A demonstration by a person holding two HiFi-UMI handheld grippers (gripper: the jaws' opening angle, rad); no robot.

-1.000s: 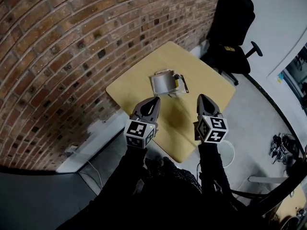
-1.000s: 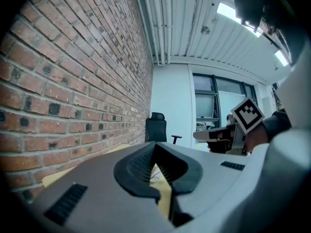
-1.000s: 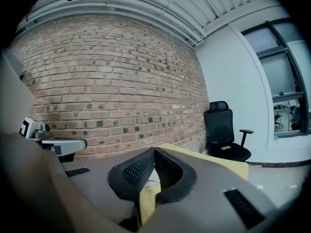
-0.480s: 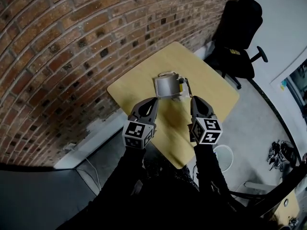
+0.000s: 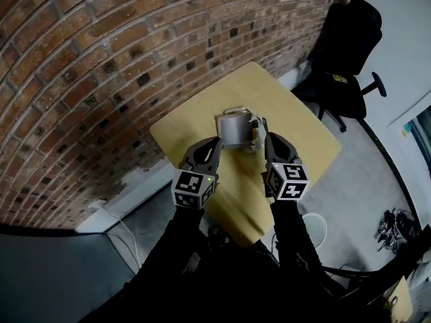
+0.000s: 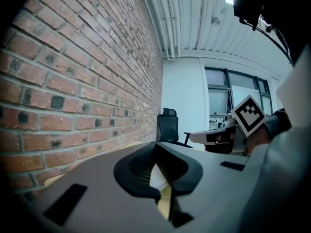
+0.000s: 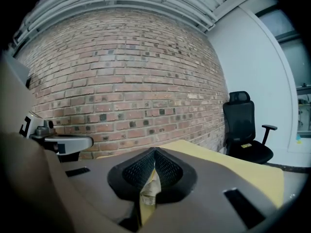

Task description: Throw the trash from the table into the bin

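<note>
While one trash wad (image 5: 237,129) lies on one table (image 5: 300,123), left gripper (image 5: 216,140) and right gripper (image 5: 269,137) have jaws clenched.

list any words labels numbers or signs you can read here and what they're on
No text can be read.
Marker cubes: black-and-white square patterns, no letters.
Yellow tag on the chair: too small to read.
Trash, yellow patch: too blurred to read.

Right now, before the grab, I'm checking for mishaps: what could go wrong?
Both the left gripper and right gripper have shut jaws close to the trash; unless opened, they may shove it across the table. The trash looks like several loose pieces, so one could be left behind.
</note>
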